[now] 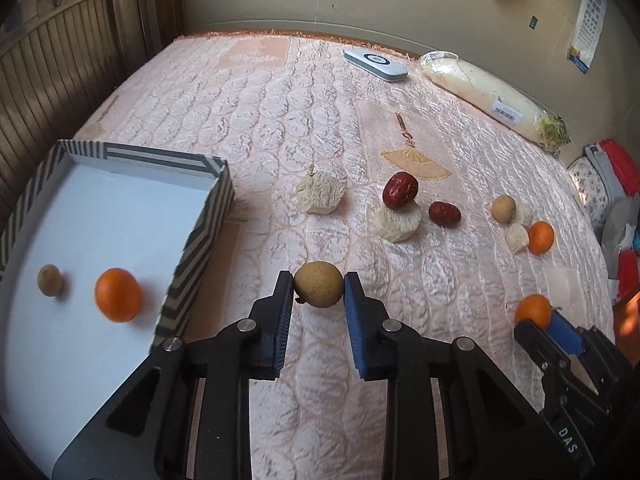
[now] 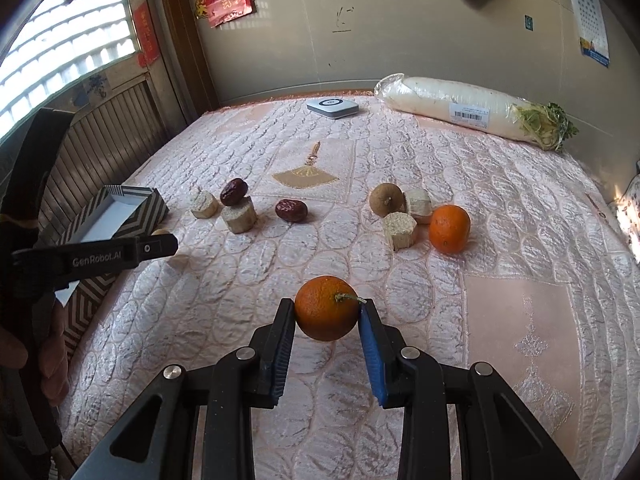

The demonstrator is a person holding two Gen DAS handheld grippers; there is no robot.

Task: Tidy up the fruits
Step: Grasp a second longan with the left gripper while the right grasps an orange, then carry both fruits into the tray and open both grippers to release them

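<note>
My left gripper [image 1: 319, 285] is shut on a tan longan [image 1: 319, 284], held above the pink bedspread just right of the striped box [image 1: 200, 232]. The box holds an orange [image 1: 117, 294] and a small longan [image 1: 49, 279]. My right gripper [image 2: 327, 309] is shut on an orange [image 2: 327, 307]; it also shows in the left wrist view [image 1: 532, 311]. On the bed lie two red dates [image 2: 234, 191] [image 2: 291, 210], another longan [image 2: 386, 199], another orange [image 2: 449, 229] and several pale cut chunks [image 2: 239, 219].
A wrapped white radish [image 2: 460, 110] and a white flat device [image 2: 332, 107] lie at the far edge by the wall. The left gripper's body [image 2: 100, 256] reaches in from the left in the right wrist view. Clothes [image 1: 616, 184] are piled at the right.
</note>
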